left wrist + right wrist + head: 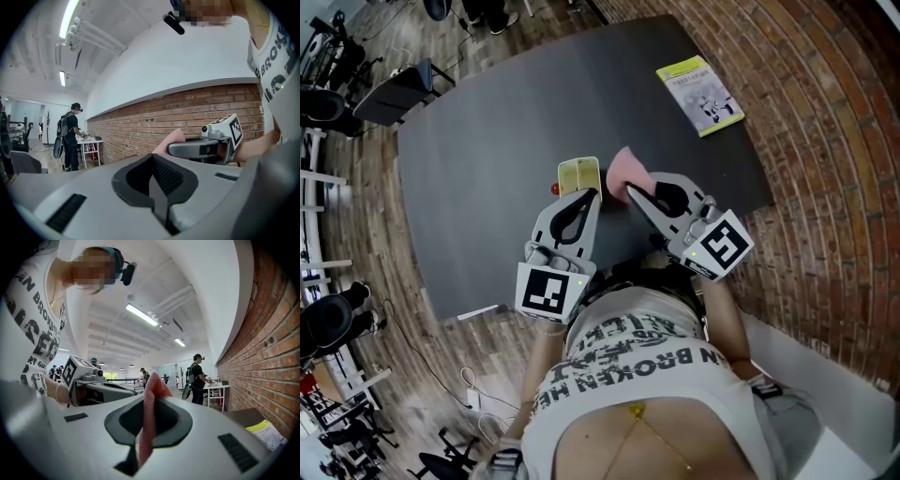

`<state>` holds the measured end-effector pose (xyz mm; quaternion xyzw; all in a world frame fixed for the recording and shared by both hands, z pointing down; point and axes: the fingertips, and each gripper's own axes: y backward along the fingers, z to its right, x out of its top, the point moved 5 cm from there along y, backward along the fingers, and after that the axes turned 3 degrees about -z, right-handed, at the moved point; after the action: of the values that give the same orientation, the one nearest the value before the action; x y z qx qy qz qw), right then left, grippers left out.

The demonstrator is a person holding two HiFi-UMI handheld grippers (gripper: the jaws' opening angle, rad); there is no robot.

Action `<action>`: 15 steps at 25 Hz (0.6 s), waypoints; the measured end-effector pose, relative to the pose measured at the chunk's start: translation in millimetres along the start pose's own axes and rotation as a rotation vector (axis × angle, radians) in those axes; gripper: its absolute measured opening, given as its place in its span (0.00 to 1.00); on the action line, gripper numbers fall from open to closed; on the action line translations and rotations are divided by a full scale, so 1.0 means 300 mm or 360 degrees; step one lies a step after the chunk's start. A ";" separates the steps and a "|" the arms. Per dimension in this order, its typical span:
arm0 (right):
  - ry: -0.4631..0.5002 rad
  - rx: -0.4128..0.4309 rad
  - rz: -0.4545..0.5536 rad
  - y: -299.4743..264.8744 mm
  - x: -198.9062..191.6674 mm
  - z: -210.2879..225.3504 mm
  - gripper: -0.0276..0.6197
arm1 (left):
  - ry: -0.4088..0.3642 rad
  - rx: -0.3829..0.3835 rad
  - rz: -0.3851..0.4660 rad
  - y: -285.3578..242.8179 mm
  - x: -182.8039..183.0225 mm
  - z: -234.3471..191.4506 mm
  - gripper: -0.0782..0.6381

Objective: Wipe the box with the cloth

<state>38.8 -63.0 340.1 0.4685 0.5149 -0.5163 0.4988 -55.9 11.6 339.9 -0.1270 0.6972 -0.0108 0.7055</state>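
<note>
A small translucent yellow box (578, 174) lies on the dark table (487, 169), just beyond the tips of my left gripper (592, 194). That gripper (152, 157) is shut, with nothing between its jaws, and the box does not show in its own view. My right gripper (628, 191) is shut on a pink cloth (625, 169), which stands up from between its jaws (149, 394). From the left gripper view the right gripper (171, 149) hangs close by with the cloth (168, 139) at its tip. Both grippers are held side by side above the table's near part.
A yellow-green booklet (701, 94) lies at the table's far right corner; its corner (265, 430) shows in the right gripper view. A small red thing (554, 188) sits left of the box. Chairs (394, 94) stand at the far left. A person (70, 136) stands by a white table in the background.
</note>
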 end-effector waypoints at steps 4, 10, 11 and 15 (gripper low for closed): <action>0.0007 0.0006 0.0002 0.011 0.005 -0.008 0.07 | -0.0014 0.0005 -0.0008 0.003 -0.001 0.013 0.12; 0.0013 0.0018 0.0005 0.034 -0.002 -0.014 0.07 | -0.0035 0.0025 -0.0003 0.001 -0.002 0.046 0.12; 0.0015 0.0022 0.0000 0.036 -0.004 -0.016 0.07 | -0.0032 0.0026 0.0001 0.002 -0.002 0.050 0.12; 0.0023 0.0029 -0.0025 0.043 -0.014 -0.023 0.07 | -0.0033 0.0031 -0.0004 0.005 -0.004 0.063 0.12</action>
<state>51.6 -55.7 343.3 0.4726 0.5175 -0.5214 0.4868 -37.5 16.3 340.8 -0.1213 0.6895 -0.0172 0.7138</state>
